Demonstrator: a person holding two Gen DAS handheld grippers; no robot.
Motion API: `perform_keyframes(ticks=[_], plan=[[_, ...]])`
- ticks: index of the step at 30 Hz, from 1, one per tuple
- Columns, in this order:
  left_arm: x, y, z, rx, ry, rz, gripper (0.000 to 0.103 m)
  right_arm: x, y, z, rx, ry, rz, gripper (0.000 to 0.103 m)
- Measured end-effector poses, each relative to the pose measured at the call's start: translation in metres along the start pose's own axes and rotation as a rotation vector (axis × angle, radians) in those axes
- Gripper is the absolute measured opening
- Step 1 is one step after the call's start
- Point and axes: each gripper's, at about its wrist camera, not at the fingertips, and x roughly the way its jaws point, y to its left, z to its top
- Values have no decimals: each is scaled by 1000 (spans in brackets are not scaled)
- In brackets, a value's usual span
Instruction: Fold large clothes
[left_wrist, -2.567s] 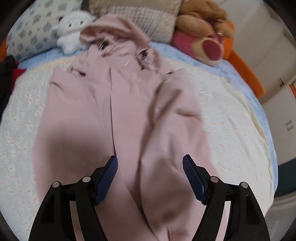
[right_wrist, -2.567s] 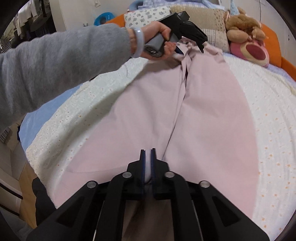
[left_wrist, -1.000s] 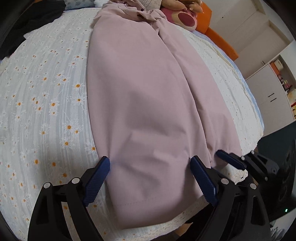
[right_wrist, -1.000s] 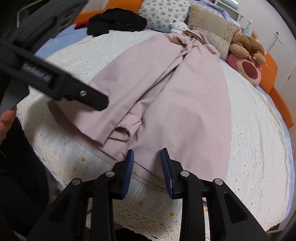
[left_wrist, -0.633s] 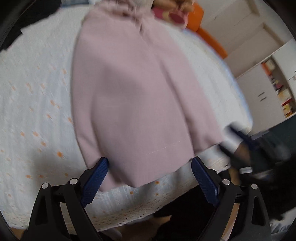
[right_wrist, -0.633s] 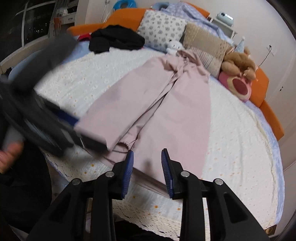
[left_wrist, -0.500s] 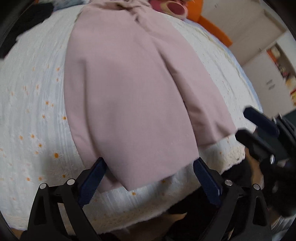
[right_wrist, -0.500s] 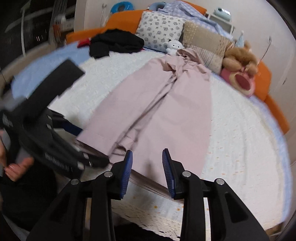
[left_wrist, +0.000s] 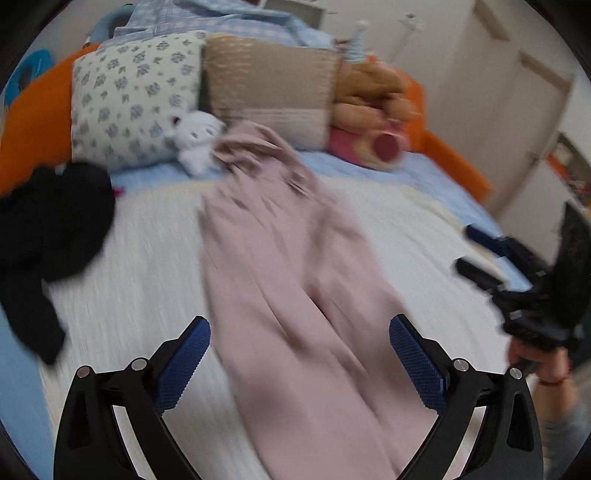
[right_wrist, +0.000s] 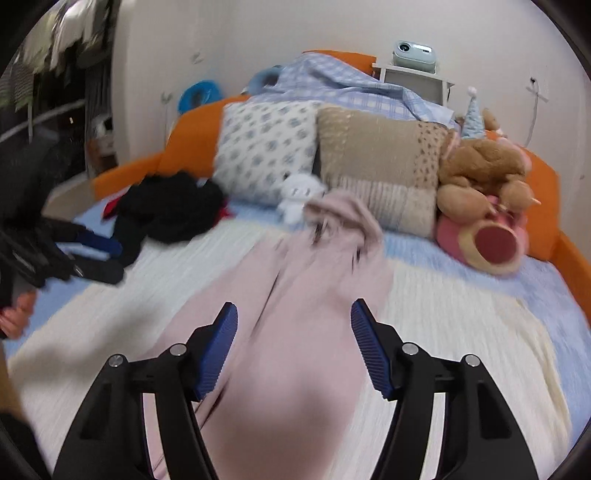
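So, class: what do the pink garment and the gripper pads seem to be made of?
Pink garment: probably thin woven cloth, matte; it drapes in soft folds, though blur hides the weave. Pads: likely blue rubber or plastic, with fine ribbing showing.

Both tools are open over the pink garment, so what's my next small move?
Probably lower the left tool and right tool to the near hem of the pink garment: both hang open, holding nothing, and it lies lengthwise, its hood end by the pillows.

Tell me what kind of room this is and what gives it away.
Most likely a bedroom. A bed with an orange frame fills both views, two pillows and plush toys are piled at its head, and a pink garment lies spread lengthwise on the bedspread. Closet-like doors stand beside it.
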Motion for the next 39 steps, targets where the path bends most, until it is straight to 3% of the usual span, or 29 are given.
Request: perform_keyframes(ticks=[2,4,8,10,14,20,22,23,24,25,26,27,29,33,36,39], plan=[[59,22,58,4,-24,103,98,65,-29,30,-15,-25,-21,59],[107,53,102,-29,-40,154,98,123,-52,50,-27,-37,-36,56],[203,101,176,-69,-27,281,98,230,-84,78,-96,13,-128,56],[224,115,196,-53,-40,342,98,274,-92,88,-162,42,-186,57],[286,124,222,-56,2,368,98,350,-107,87,-226,147,-234,55],[320,102,248,60,-41,463,98,421,-117,90,-272,234,-372,55],[344,93,252,102,22,508,98,442,-120,87,-259,311,-361,37],[356,90,251,114,47,493,95,444,-121,82,-250,323,-337,3],[360,85,247,124,54,477,46,442,-121,78,-229,303,-331,4],[362,77,240,144,45,485,9,430,-122,76,-195,236,-310,4],[360,70,235,166,15,519,11,417,-124,74,-166,178,-282,4],[351,62,229,191,-35,538,7,407,-125,74,-155,155,-270,4],[332,51,224,208,-85,517,7,378,-129,77,-142,105,-244,4],[257,29,223,169,-192,413,7,311,-135,97,-96,-6,-194,4],[194,10,211,157,-256,328,7,238,-129,103,-67,-86,-109,4],[132,-23,173,213,-275,264,6,170,-110,83,-97,-122,-49,4]])
